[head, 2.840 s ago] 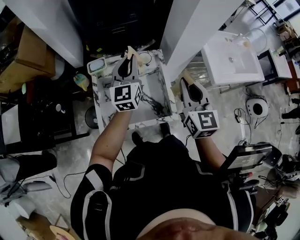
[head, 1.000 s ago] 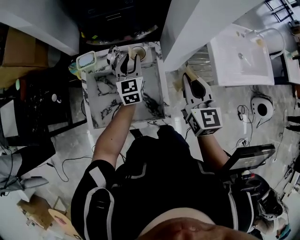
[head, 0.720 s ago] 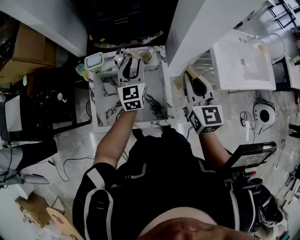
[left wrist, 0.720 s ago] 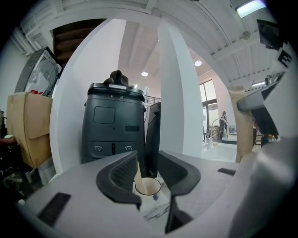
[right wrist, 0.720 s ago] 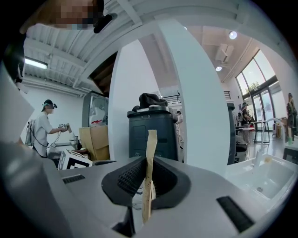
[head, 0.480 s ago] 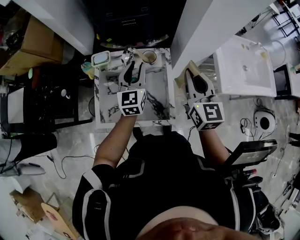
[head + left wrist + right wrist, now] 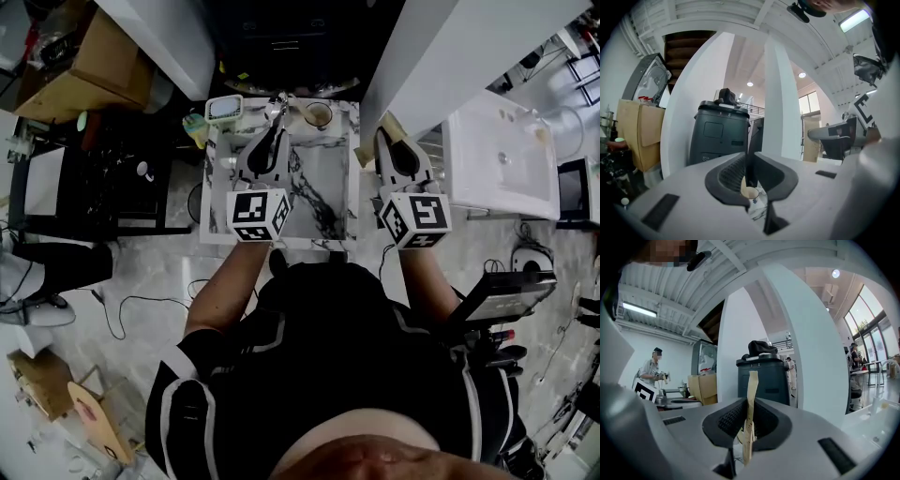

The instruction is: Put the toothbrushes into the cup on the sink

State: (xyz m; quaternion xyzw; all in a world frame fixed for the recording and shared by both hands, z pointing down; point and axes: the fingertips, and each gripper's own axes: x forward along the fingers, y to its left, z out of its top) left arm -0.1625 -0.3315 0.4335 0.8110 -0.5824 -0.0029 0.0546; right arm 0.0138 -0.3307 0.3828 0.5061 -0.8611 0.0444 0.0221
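Toothbrush (image 7: 751,380), a beige one with a flat handle, stands upright between the jaws of the right gripper (image 7: 388,136), and the jaws are pressed together on it. Its upper end rises above the jaws. This gripper is to the right of the cup (image 7: 318,114), near it but apart, and it is beyond the right edge of the marble sink top (image 7: 323,192).

Cup is standing at the far edge of the marble top, and it is light coloured with a round open mouth. The left gripper (image 7: 749,171) is just at the near side of the cup, over the marble. Its jaws are closing and only a narrow gap is between them. Nothing is clamped there; the cup is visible low in this gap, beyond the jaw tips. If a toothbrush is already inside the cup, I cannot tell.

A pale container (image 7: 223,111) is to the left of the cup, at the far left corner of the marble. A white washbasin (image 7: 502,159) is well apart from the cup, at the right
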